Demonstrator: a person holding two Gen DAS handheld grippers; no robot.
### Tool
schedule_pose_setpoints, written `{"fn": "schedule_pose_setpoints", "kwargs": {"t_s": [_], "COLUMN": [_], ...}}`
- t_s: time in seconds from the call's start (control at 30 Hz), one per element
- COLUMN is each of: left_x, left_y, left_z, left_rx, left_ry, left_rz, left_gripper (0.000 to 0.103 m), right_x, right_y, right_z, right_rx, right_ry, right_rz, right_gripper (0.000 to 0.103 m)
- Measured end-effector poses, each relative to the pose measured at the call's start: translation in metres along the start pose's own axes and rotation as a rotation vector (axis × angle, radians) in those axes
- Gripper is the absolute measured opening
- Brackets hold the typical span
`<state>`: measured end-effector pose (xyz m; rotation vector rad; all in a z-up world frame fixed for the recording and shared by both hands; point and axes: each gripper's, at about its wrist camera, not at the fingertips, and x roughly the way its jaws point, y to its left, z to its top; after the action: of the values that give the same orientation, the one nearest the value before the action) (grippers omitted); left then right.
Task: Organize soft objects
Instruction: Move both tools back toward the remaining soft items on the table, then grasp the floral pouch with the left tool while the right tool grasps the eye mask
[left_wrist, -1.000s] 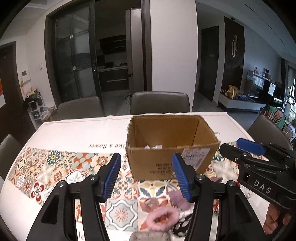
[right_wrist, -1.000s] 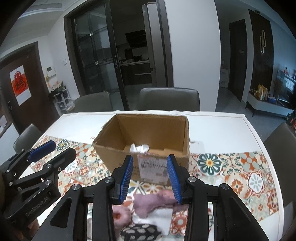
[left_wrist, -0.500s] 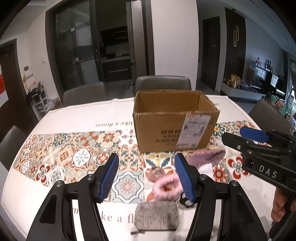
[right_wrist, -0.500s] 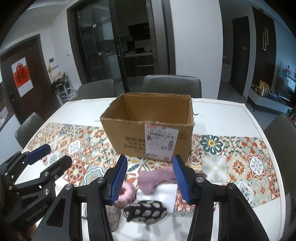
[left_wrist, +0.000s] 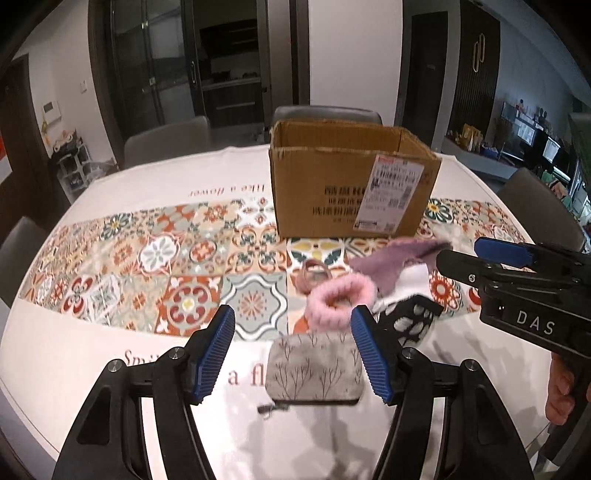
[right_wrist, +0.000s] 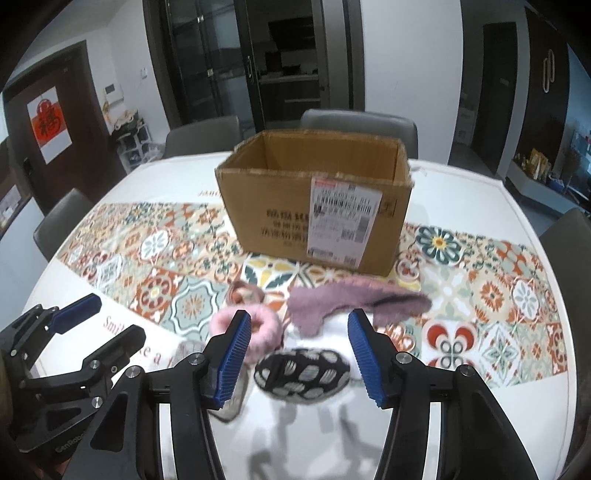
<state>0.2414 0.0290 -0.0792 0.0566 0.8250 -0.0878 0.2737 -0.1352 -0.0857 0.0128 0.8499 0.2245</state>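
Note:
An open cardboard box (left_wrist: 351, 192) stands on the table, also in the right wrist view (right_wrist: 314, 214). In front of it lie soft things: a grey pouch with a twig print (left_wrist: 314, 369), a fluffy pink scrunchie (left_wrist: 341, 301), a small dusty-pink scrunchie (left_wrist: 314, 275), a mauve fuzzy cloth (left_wrist: 391, 260) over a white cloth (left_wrist: 410, 280), and a black-and-white spotted piece (right_wrist: 303, 373). My left gripper (left_wrist: 301, 354) is open and empty, its fingers on either side of the grey pouch. My right gripper (right_wrist: 299, 362) is open and empty over the spotted piece.
The table (left_wrist: 110, 184) has a white cloth with a patterned tile band (left_wrist: 147, 266). Grey chairs (left_wrist: 166, 144) stand around it. The right gripper shows at the right of the left wrist view (left_wrist: 532, 291), the left gripper at the lower left of the right wrist view (right_wrist: 55, 369).
Both grippers have pulled back from the box and come down toward the soft things near the table's front edge. Both stay open and empty.

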Motion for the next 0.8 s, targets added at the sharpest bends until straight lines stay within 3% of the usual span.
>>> {"fn": "schedule_pose_setpoints", "kwargs": {"t_s": [0.17,0.8], "left_x": [0.007,0.05], "left_y": [0.0,0.006], "left_z": [-0.011,-0.033], "left_rx": [-0.006,-0.013], "left_ry": [0.035,0.16], "left_rz": [-0.017,-0.063], "left_gripper": [0.067,0.084], "right_x": [0.008,0.048], "right_y": [0.001,0.005], "right_z": [-0.011,-0.03], "right_rx": [0.009,-0.004], "right_ry": [0.039,0.155], "right_rz": [0.01,-0.011], "right_gripper": [0.062,0.066]}}
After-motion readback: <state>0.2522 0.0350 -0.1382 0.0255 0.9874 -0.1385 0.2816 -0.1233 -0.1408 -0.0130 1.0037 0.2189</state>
